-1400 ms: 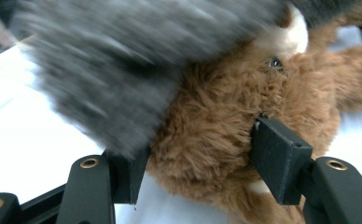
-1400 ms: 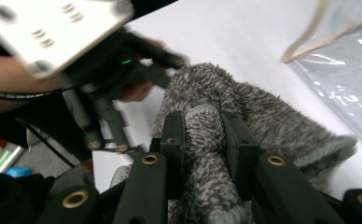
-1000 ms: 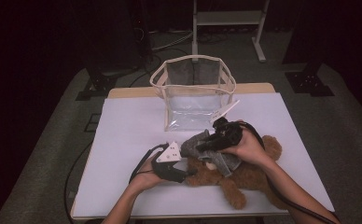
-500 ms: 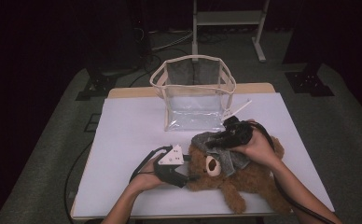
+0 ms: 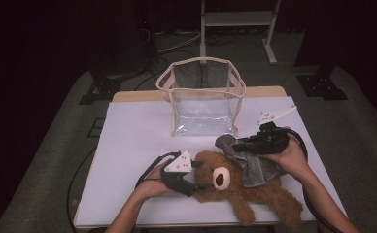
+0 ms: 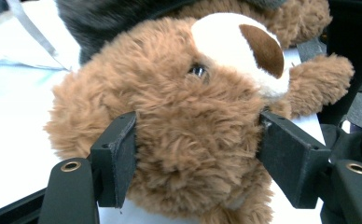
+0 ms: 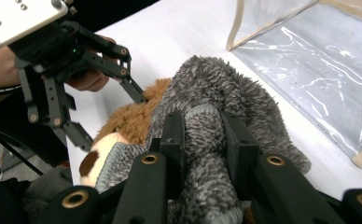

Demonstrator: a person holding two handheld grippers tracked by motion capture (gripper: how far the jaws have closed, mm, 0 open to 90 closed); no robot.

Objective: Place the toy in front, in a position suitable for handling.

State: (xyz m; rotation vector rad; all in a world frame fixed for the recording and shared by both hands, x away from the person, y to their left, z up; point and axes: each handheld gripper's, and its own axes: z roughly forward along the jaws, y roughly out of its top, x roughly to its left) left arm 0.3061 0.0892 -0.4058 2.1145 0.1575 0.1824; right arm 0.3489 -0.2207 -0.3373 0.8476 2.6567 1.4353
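Currently teddy bear [image 5: 235, 187] head clamped by left gripper [image 6: 195, 154]; grey sweater [image 7: 216, 116] pinched by right gripper [image 7: 202, 140], likely pulled toward bear's feet, along body.

The teddy bear [image 6: 184, 140] was covered in shaggy brown plush, its muzzle in short white pile. The grey cloth [image 7: 221, 107] was looped, matt terry. The bag [image 5: 203, 104] was made of glossy clear plastic, edged with cream fabric binding.

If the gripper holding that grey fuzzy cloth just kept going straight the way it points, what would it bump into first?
Likely the left gripper: the right gripper, shut on the grey cloth, points across the teddy bear towards it, though depth is hard to judge.
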